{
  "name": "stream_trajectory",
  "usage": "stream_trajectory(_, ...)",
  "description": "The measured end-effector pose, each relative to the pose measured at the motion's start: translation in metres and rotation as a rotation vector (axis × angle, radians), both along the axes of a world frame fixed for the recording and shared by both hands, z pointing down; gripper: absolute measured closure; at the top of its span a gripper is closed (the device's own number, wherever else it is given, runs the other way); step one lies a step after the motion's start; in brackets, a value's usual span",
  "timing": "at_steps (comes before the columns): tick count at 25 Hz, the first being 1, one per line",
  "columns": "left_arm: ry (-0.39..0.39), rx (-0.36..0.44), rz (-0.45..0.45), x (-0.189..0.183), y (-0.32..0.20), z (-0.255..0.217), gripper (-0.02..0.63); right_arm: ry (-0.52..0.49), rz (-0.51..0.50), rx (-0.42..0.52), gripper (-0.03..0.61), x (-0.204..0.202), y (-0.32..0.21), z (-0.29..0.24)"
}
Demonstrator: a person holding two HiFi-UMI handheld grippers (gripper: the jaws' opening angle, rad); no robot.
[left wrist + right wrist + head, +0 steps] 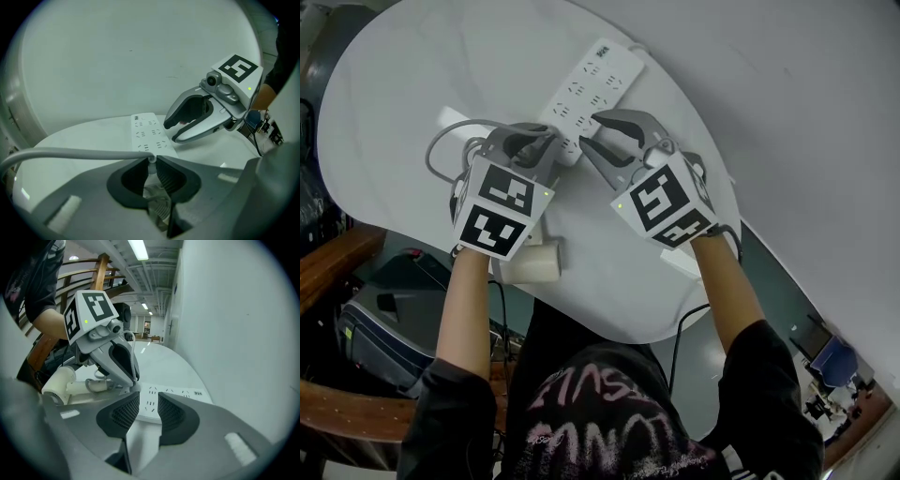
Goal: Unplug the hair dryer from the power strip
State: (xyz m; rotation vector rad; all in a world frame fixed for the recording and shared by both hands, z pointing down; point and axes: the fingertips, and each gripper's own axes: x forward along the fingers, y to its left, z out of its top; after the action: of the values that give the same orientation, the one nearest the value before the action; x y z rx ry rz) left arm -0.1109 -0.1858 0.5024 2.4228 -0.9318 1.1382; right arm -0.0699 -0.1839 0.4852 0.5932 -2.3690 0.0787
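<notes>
The white power strip point(592, 86) lies on the round white table point(394, 103), running away from me. My left gripper point(546, 141) is at the strip's near end, shut on the white plug point(150, 165). The plug's grey cord point(70, 153) leads off to the left. The jaws hide whether the plug's pins sit in the socket. My right gripper point(591, 131) hovers open just right of it, over the strip's near part point(173, 397), with nothing between its pads. The cream hair dryer point(534, 261) lies on the table under my left hand.
A white wall point(787, 112) borders the table's far and right side. The grey cord loops on the table at the left point(441, 150). Dark equipment point(375, 319) and a wooden rail point(337, 258) sit below the table's left edge.
</notes>
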Motion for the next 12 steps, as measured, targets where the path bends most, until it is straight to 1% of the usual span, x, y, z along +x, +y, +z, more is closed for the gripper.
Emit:
stream_trajectory(2,-0.001,-0.001,0.002,0.000,0.000,0.000,0.549,0.047,-0.035,0.011,0.440,-0.002,-0.004,0.004)
stream_trajectory(5,-0.001,-0.004,0.003,0.000,0.000,-0.001,0.549,0.060,-0.061,0.008,0.433,-0.008,-0.012,0.005)
stream_trajectory(9,-0.004,-0.010,0.008,0.000,0.000,0.000,0.549,0.084,-0.098,-0.021,0.411,-0.014,-0.015,0.015)
stream_trajectory(12,-0.004,-0.014,0.011,0.001,0.000,0.000,0.549,0.113,-0.136,-0.051,0.410,-0.015,-0.011,0.023)
